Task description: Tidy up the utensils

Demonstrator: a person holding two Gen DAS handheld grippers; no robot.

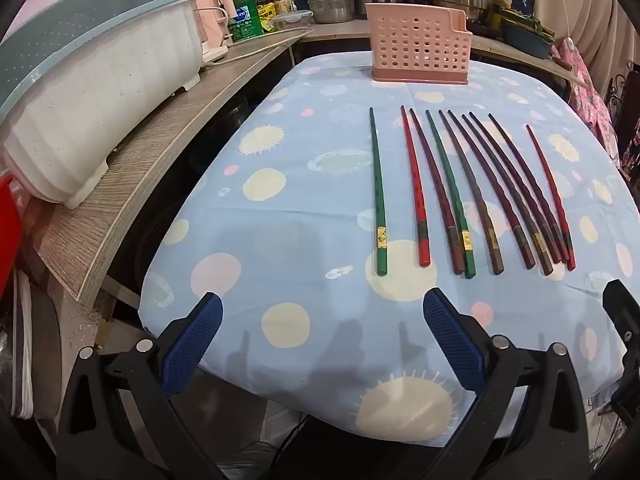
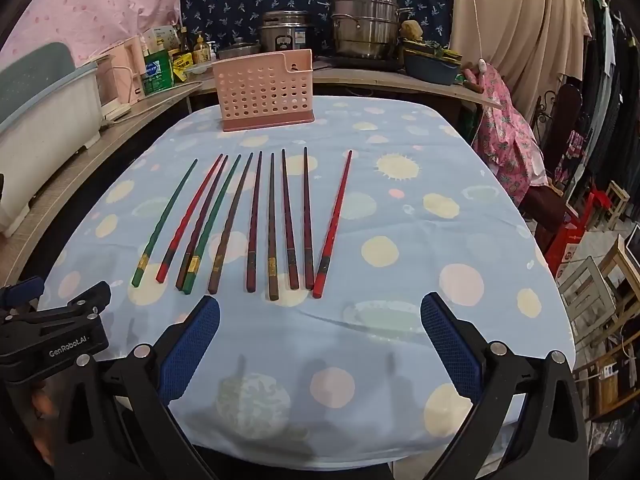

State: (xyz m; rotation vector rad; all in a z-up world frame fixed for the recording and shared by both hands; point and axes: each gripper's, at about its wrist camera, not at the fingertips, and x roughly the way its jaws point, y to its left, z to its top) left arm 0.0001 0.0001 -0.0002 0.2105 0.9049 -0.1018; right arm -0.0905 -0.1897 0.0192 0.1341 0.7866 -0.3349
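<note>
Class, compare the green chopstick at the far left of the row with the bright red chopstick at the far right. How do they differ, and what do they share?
The green chopstick has a gold band near its thick end; the red chopstick has a dark patch there instead. The green chopstick lies clear of its neighbours, while the red chopstick's thick end nearly meets the dark chopstick beside it. Both lie flat on the tablecloth, thin tips towards the pink holder.

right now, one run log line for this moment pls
left gripper open, empty | right gripper open, empty | chopsticks in a row on tablecloth | pink holder upright behind them, none visibly in it
</note>
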